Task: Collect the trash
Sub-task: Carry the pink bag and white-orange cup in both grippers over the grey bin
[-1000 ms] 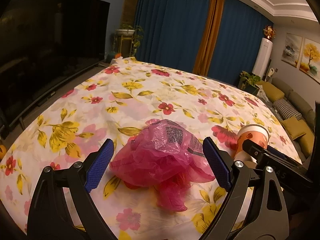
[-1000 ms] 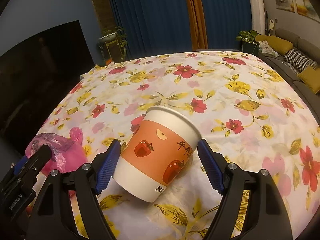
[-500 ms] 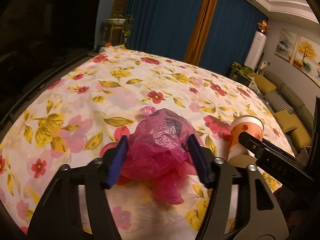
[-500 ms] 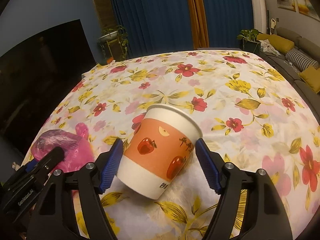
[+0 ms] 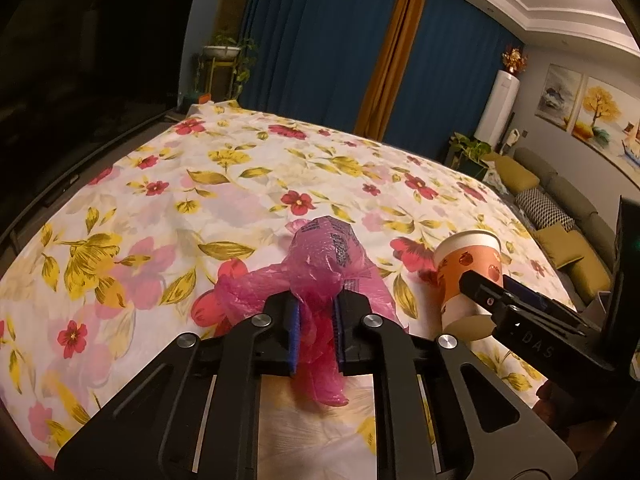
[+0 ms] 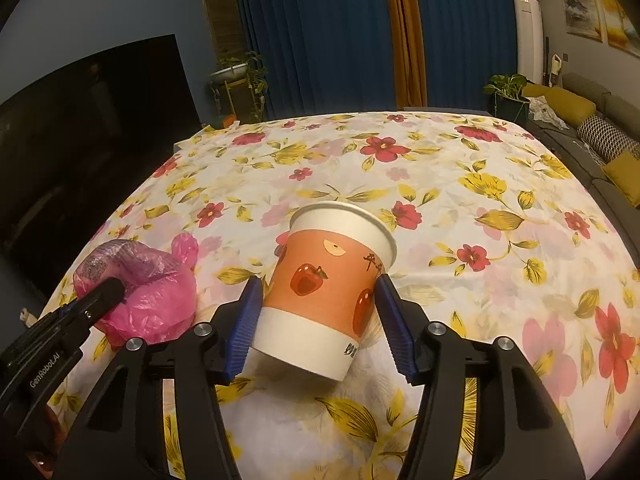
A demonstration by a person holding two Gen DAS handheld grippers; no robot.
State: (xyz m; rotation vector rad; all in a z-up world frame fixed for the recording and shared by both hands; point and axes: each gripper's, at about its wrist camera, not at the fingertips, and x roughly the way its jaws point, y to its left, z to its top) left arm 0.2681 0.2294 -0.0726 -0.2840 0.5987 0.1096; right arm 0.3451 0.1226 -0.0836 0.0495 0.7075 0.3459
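Pink, crinkled thin plastic is bunched between the blue-padded fingers [image 5: 295, 322] of the left gripper [image 5: 316, 328]: the crumpled pink plastic bag [image 5: 320, 268] sits at lower centre of the left wrist frame, and the jaws have just been closing on it until they stand narrow, pinching a fold of film, with a loose tail hanging out below them. Gripping the film near its gathered middle seems sensible, since so limp a thing would otherwise slip or spill open. At lower centre of the right wrist frame stands the white paper cup with an orange apple-printed sleeve [image 6: 332, 280], upright on the white tabletop cloth printed with red and yellow flowers [image 6: 480, 184]. The right gripper [image 6: 318, 320] straddles it low on the body, its jaws having just been closing; both pads look to be at the cup's wall, though whether they press firmly yet I cannot tell. A hold low on the cup, I judge, keeps it from crushing at the rim. Bag and cup lie near each other at the near edge of the cloth, so both pieces of trash can likely be lifted together.
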